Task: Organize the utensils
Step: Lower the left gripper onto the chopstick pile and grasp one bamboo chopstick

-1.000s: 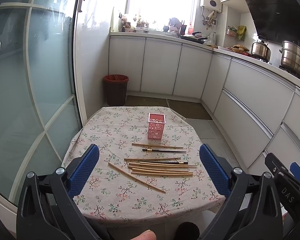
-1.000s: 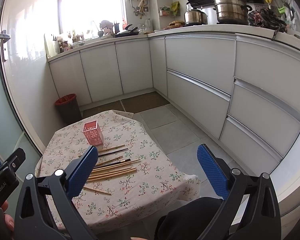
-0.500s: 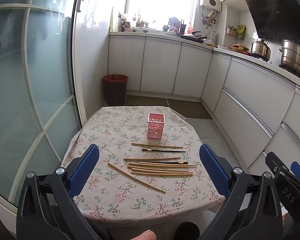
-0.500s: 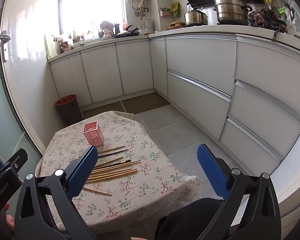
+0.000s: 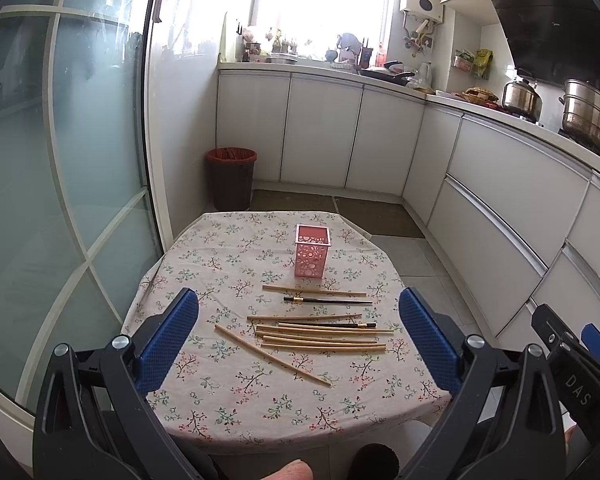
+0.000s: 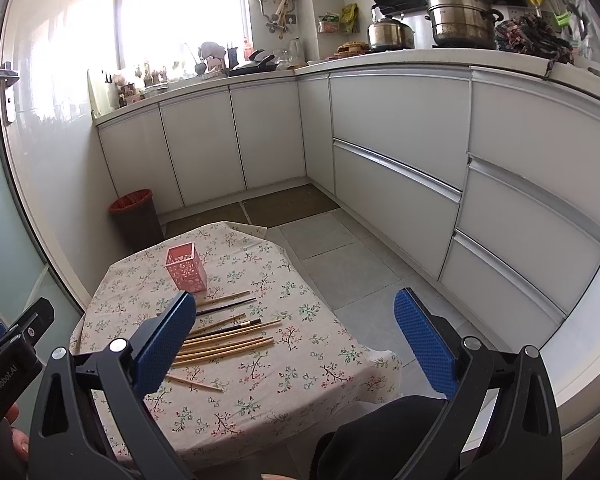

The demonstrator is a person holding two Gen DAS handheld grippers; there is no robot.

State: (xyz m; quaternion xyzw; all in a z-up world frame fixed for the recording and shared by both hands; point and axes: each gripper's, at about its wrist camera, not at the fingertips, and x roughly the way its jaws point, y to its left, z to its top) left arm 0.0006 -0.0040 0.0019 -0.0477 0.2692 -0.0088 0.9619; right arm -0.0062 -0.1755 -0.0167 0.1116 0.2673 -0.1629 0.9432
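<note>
Left gripper point(image 5: 299, 340) and right gripper point(image 6: 295, 340): jaws spread wide, both empty. Chopsticks point(image 5: 320, 330) lie loose at frame centre on the floral tabletop point(image 5: 228, 396), just below the pink holder point(image 5: 312, 251). Readable lettering: "DAS" lower right in the left view, "GenRobot.AI" lower left in the right view.

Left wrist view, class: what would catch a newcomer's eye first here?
A pink perforated holder stands upright near the middle of the floral tablecloth. In front of it lie scattered chopsticks, mostly bamboo with two black ones. Both blue-padded tongs, left and right, hang open and empty.
</note>
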